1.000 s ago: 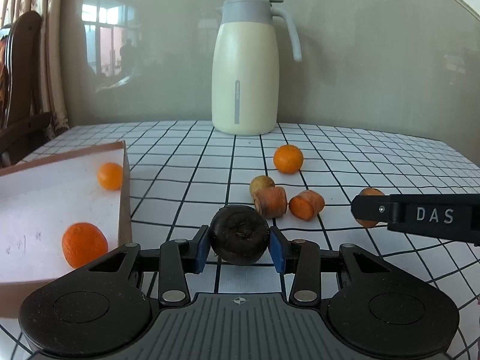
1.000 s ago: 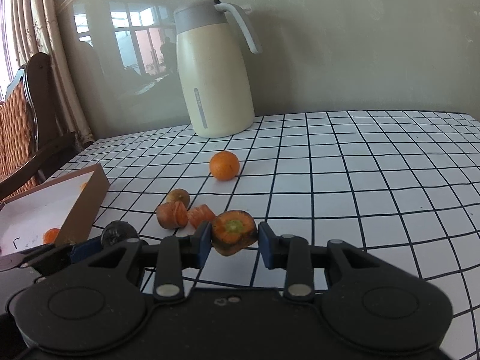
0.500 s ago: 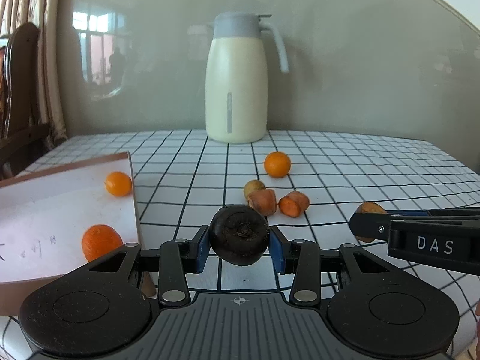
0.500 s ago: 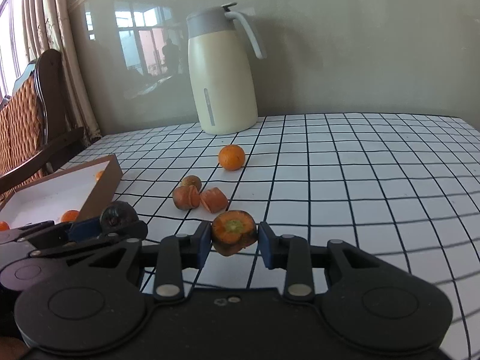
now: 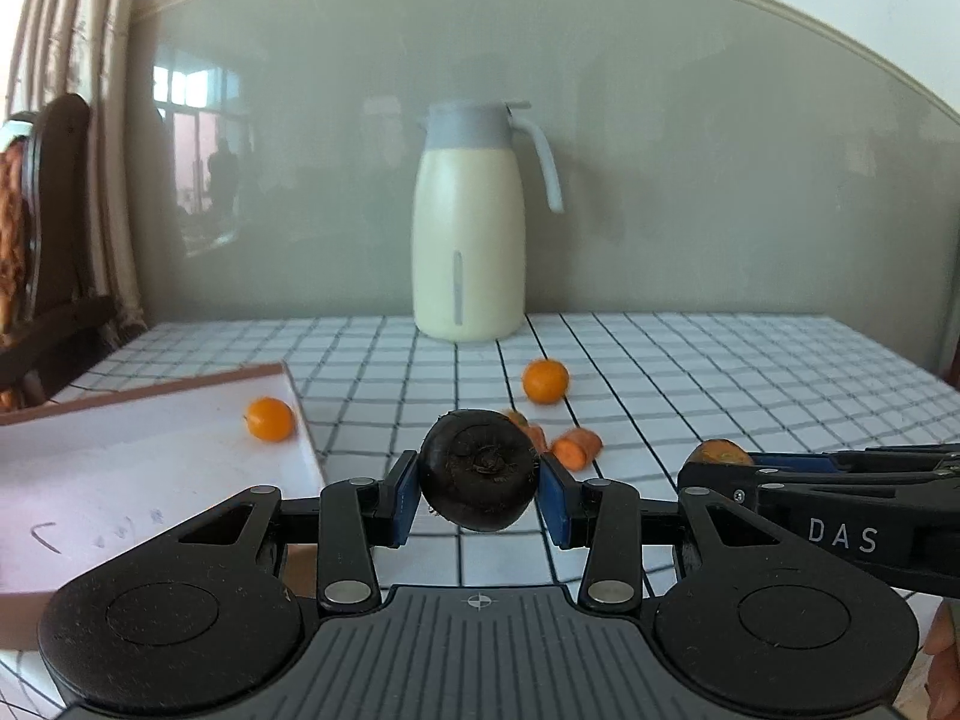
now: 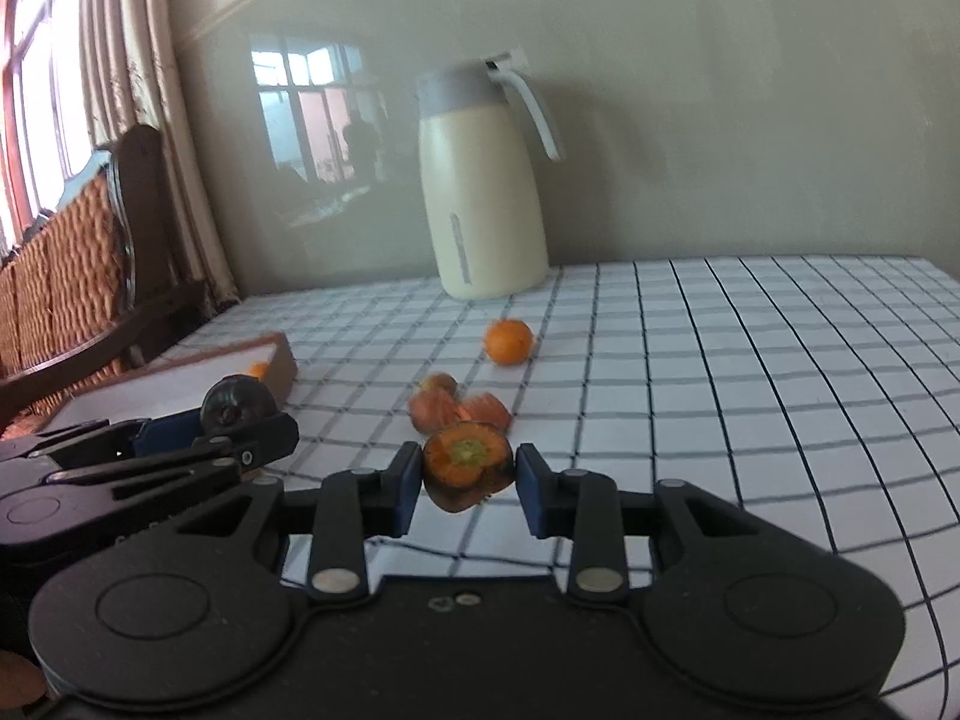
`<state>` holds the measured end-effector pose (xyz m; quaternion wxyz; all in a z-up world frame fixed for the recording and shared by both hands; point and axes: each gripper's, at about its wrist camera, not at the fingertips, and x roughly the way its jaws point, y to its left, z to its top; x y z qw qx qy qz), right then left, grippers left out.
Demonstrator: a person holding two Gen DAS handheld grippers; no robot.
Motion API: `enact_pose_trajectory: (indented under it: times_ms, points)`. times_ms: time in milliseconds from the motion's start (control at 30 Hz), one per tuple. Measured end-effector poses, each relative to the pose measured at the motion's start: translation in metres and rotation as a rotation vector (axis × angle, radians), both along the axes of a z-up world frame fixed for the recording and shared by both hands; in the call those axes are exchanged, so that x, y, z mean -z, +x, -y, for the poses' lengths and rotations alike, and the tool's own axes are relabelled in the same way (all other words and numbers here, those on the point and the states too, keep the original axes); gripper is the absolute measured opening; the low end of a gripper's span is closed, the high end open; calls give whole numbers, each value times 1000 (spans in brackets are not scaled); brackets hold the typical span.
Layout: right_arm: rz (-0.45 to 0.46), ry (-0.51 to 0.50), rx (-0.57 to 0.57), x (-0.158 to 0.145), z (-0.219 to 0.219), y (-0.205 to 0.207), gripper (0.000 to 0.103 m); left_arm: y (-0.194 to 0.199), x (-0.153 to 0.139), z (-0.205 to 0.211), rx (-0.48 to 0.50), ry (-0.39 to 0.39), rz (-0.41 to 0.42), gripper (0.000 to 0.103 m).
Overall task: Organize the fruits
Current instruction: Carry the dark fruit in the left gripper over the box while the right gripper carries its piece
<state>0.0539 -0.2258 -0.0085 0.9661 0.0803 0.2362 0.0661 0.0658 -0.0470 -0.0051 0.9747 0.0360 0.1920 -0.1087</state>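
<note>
My left gripper [image 5: 479, 497] is shut on a dark round fruit [image 5: 478, 469], held above the checked table. My right gripper [image 6: 468, 483] is shut on a carrot chunk [image 6: 467, 468] with an orange cut face. Each gripper shows in the other's view: the right one [image 5: 714, 461] at the right, the left one [image 6: 240, 414] at the left. A shallow box [image 5: 120, 468] with a white inside lies at the left and holds a small orange [image 5: 270, 418]. Another orange [image 5: 545, 381] and two carrot pieces [image 6: 459, 409] lie on the cloth beyond the grippers.
A cream thermos jug [image 5: 471, 228] with a grey lid stands at the back by the wall. A wooden wicker chair [image 6: 72, 276] and curtains are at the left. The checked tablecloth [image 6: 750, 360] stretches bare to the right. A small brownish fruit [image 6: 438, 383] sits behind the carrot pieces.
Both grippers have drawn back from the fruit pile and risen a little, so the jug and fruits look farther off. Each still holds its piece.
</note>
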Motion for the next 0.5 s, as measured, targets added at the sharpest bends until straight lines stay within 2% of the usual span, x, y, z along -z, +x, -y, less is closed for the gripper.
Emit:
enact_pose_trajectory:
  times_ms: [167, 500]
  points:
    - [56, 13, -30, -9, -15, 3, 25, -5, -10, -21, -59, -21, 54, 42]
    - [150, 15, -96, -18, -51, 15, 25, -1, -11, -71, -207, -40, 83, 42]
